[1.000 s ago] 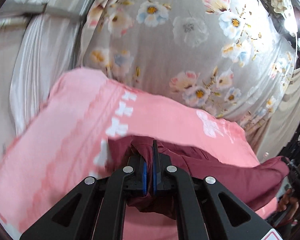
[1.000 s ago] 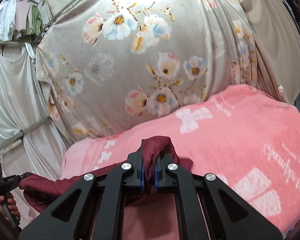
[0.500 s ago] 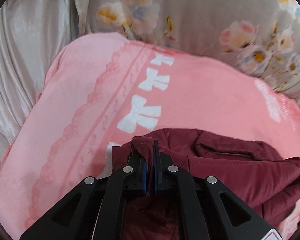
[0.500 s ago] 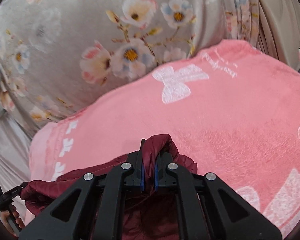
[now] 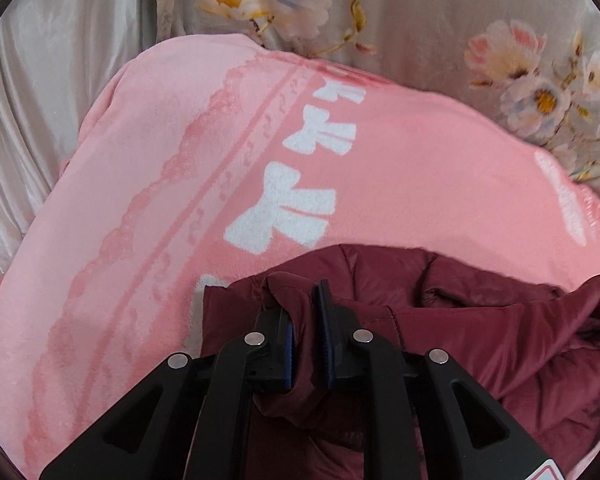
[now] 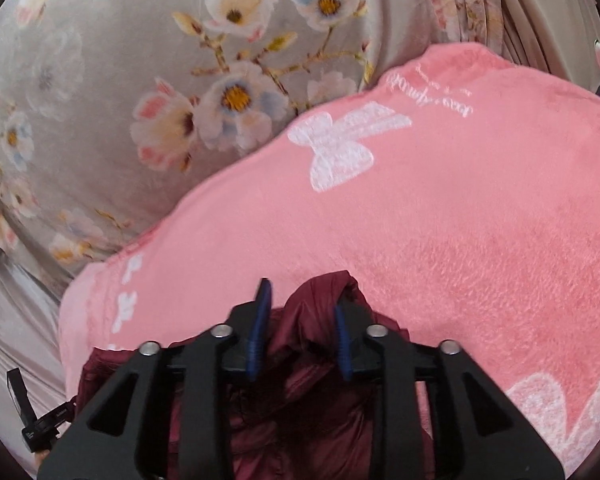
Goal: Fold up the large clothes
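A dark red padded jacket point(image 5: 480, 320) lies bunched on a pink blanket with white bows point(image 5: 400, 168). My left gripper point(image 5: 306, 300) has its jaws slightly parted, with a fold of the jacket still between the blue pads. In the right wrist view my right gripper point(image 6: 302, 300) is open; a hump of the jacket point(image 6: 324, 300) stands loose between its spread fingers, on the same pink blanket point(image 6: 460, 220).
A grey flowered curtain point(image 6: 160, 80) hangs behind the bed; it also shows in the left wrist view point(image 5: 440, 20). Pale satin drapery point(image 5: 40, 100) hangs at the left. The other hand-held gripper's handle point(image 6: 32, 420) shows at the lower left of the right wrist view.
Both grippers have come down to the blanket with the jacket. The right gripper's jaws have opened and let go of the fold. The left gripper's jaws have parted slightly.
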`<act>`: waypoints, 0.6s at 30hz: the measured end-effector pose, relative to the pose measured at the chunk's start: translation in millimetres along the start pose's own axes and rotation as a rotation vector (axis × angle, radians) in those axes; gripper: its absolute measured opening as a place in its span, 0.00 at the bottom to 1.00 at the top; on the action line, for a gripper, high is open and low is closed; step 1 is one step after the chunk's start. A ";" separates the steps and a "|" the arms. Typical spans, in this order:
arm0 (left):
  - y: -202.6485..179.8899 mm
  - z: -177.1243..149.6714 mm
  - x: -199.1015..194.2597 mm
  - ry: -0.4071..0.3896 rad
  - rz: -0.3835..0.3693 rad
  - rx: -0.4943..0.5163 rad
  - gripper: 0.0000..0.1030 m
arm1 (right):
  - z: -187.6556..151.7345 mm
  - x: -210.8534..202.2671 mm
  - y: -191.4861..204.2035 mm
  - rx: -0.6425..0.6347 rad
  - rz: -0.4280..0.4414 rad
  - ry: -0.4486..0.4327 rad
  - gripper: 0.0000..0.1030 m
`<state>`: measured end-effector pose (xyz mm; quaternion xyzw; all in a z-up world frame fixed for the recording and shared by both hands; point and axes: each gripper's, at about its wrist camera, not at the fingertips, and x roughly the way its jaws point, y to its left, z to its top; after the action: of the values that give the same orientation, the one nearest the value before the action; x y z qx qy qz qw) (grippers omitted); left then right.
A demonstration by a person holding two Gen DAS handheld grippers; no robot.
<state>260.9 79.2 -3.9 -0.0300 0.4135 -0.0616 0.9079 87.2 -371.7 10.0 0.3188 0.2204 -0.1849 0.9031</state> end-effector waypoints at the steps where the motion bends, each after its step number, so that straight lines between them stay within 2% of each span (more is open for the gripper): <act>1: 3.2 3.2 -8.6 -0.011 -0.025 -0.017 0.15 | 2.4 -6.4 2.1 -0.016 -0.015 -0.028 0.56; 2: 6.0 6.4 -14.7 -0.020 -0.048 -0.030 0.16 | 4.5 -13.5 4.8 -0.043 -0.028 -0.060 0.64; 4: 9.1 13.2 -22.5 -0.029 -0.088 -0.053 0.19 | 6.7 -16.3 10.5 -0.096 -0.047 -0.073 0.67; 7: 6.8 18.0 -22.0 -0.029 -0.081 -0.071 0.23 | 2.2 -5.6 15.4 -0.158 -0.083 -0.046 0.68; 9: 3.3 19.2 -21.7 -0.046 -0.055 -0.071 0.27 | -2.8 7.0 15.1 -0.171 -0.087 -0.004 0.68; 11: 0.6 20.2 -24.4 -0.090 0.020 -0.061 0.47 | -6.6 20.1 15.2 -0.173 -0.096 0.043 0.68; 13: -1.7 24.2 -28.5 -0.140 0.077 -0.039 0.51 | -9.3 29.0 16.4 -0.172 -0.098 0.071 0.68; 15: -3.9 28.8 -23.8 -0.128 0.065 -0.027 0.53 | -11.9 39.4 20.6 -0.179 -0.091 0.118 0.54; 17: -13.2 30.4 -6.4 -0.065 0.033 0.007 0.53 | -14.8 55.1 29.3 -0.195 -0.081 0.185 0.34; 18: -17.9 28.1 0.3 -0.046 0.025 0.021 0.53 | -16.7 61.6 36.1 -0.212 -0.066 0.210 0.30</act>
<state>280.8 61.6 16.2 -0.0169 0.3921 -0.0538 0.9182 151.0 -346.3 -15.7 0.2318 0.3422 -0.1558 0.8972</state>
